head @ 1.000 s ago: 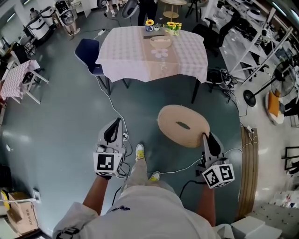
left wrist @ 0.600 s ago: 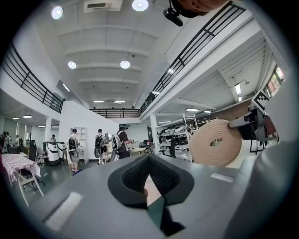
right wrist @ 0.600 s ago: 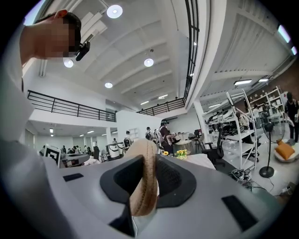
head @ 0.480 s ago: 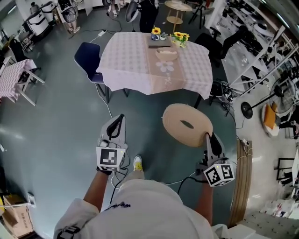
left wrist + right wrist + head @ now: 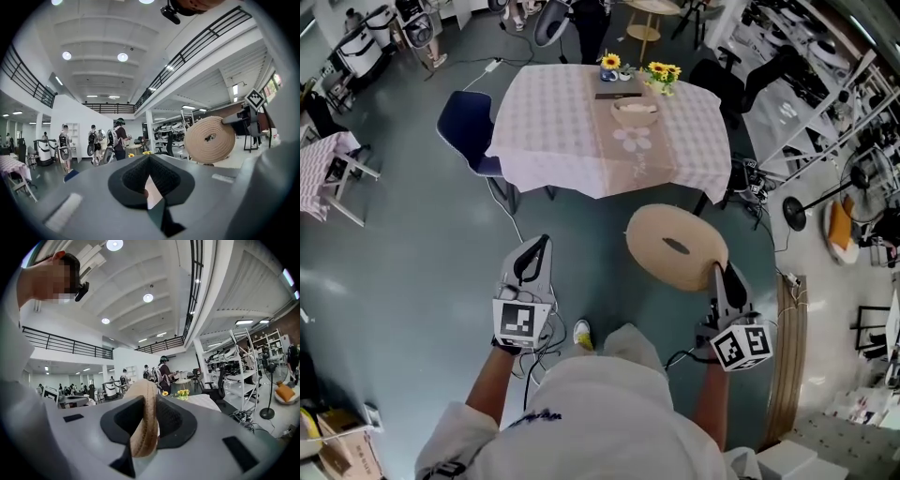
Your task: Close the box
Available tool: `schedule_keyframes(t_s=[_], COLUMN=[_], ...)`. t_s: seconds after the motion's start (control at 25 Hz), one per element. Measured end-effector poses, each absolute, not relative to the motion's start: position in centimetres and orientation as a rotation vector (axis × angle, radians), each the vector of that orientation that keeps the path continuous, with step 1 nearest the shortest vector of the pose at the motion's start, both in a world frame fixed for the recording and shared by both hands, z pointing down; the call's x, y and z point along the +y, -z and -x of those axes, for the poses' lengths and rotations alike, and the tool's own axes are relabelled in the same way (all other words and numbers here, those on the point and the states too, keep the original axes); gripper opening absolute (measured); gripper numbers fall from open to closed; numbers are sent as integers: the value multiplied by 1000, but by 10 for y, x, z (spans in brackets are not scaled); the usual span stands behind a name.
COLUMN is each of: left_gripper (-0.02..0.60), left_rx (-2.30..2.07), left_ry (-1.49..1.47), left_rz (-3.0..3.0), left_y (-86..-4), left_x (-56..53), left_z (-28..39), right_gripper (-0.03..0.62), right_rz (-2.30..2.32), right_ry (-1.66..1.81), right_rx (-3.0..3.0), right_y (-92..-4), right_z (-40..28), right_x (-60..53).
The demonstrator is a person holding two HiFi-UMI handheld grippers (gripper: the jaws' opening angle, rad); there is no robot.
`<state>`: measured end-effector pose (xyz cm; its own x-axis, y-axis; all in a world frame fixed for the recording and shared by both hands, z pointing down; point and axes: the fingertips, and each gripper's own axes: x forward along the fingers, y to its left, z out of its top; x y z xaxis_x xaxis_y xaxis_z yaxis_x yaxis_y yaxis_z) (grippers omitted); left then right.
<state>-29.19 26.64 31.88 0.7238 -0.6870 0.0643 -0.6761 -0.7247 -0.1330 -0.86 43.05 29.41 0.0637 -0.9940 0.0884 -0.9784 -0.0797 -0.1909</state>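
My right gripper is shut on the rim of a round woven lid, which sticks out ahead of it above the floor. In the right gripper view the lid's edge stands pinched between the jaws. The left gripper view catches the lid off to the right. My left gripper is level beside it, shut, holding nothing. A woven box sits on the cloth-covered table ahead, next to sunflowers. Both grippers are well short of the table.
A blue chair stands at the table's left corner. Cables trail over the floor near my feet. A standing fan and shelving are on the right. Several people stand beyond the table.
I have walked toward the table, which now looks closer. Both grippers travelled with me, keeping their pose and the lid.
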Motion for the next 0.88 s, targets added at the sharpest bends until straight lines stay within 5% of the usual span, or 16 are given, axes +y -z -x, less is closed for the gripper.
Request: schedule_keyframes(t_s=[0.4,0.88], left_gripper=[2,2], left_rx=[1118,1184], left_ry=[247,314], left_rz=[2749,2757], left_y=[-331,-317], left_x=[204,105], left_z=[247,118], right_gripper=[81,81], right_rz=[2190,2042], right_ry=[319,382], right_rx=[2125,2169], right_y=[-315,-319], right_z=[-43,-151], right_x=[350,238])
